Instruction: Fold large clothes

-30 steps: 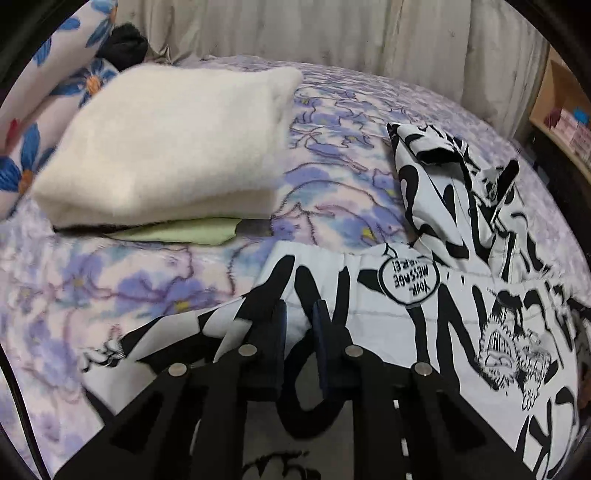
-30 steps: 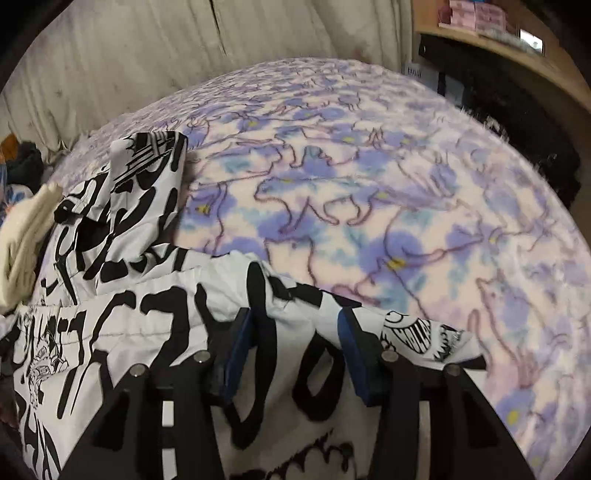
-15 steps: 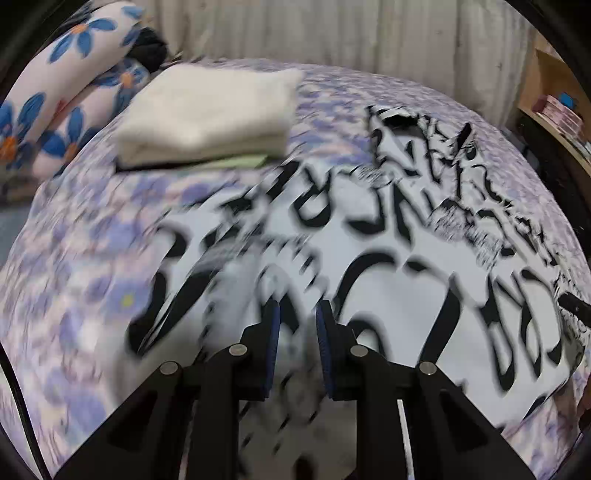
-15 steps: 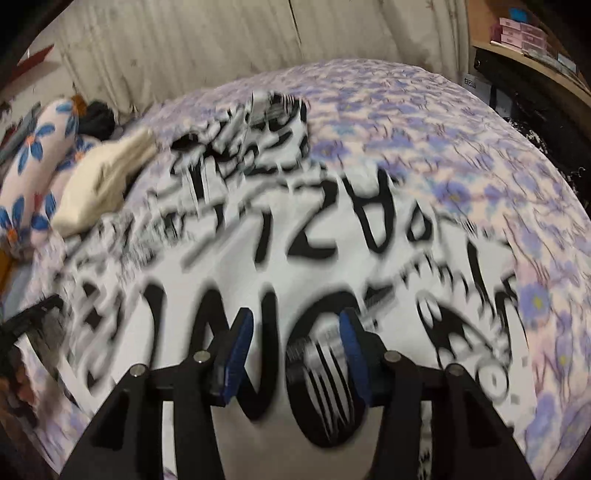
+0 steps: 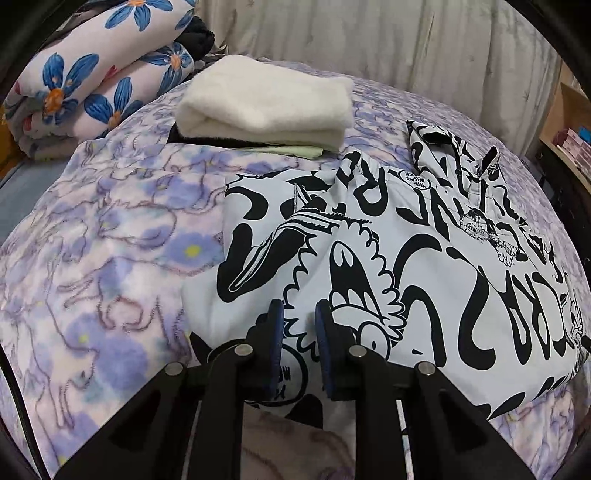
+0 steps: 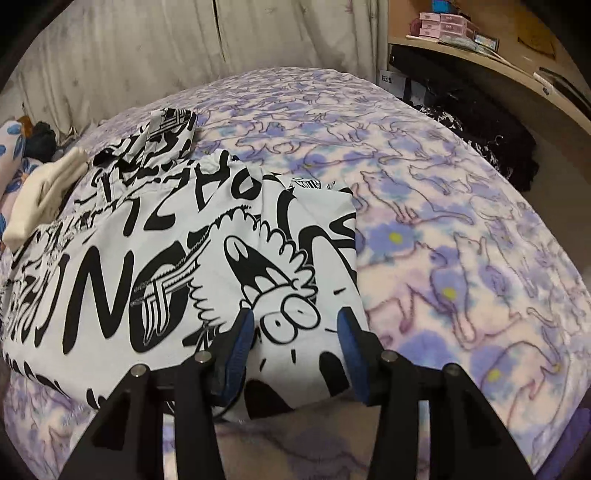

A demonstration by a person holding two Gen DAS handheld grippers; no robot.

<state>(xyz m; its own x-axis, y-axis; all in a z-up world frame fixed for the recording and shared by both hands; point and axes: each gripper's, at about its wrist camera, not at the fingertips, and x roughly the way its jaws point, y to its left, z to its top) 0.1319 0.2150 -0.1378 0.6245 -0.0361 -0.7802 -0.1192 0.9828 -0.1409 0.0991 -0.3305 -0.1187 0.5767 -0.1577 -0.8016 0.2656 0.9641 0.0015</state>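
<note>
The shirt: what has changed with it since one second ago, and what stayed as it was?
The shirt was drawn toward the camera and now lies spread flat on the blanket. Both claws, left and right, keep its near edge between their fingers. The towel stayed in place.

A purple-flowered fleece blanket (image 5: 103, 236) covers the bed. Near its far left corner lies a folded cream towel (image 5: 269, 103) atop a pale green cloth (image 5: 291, 150). A rolled blue-flowered quilt (image 5: 92, 74) sits beyond the left edge. Pleated curtains (image 6: 147, 55) hang behind, and a wooden shelf (image 6: 498, 55) with pink boxes (image 6: 441, 26) stands right.
</note>
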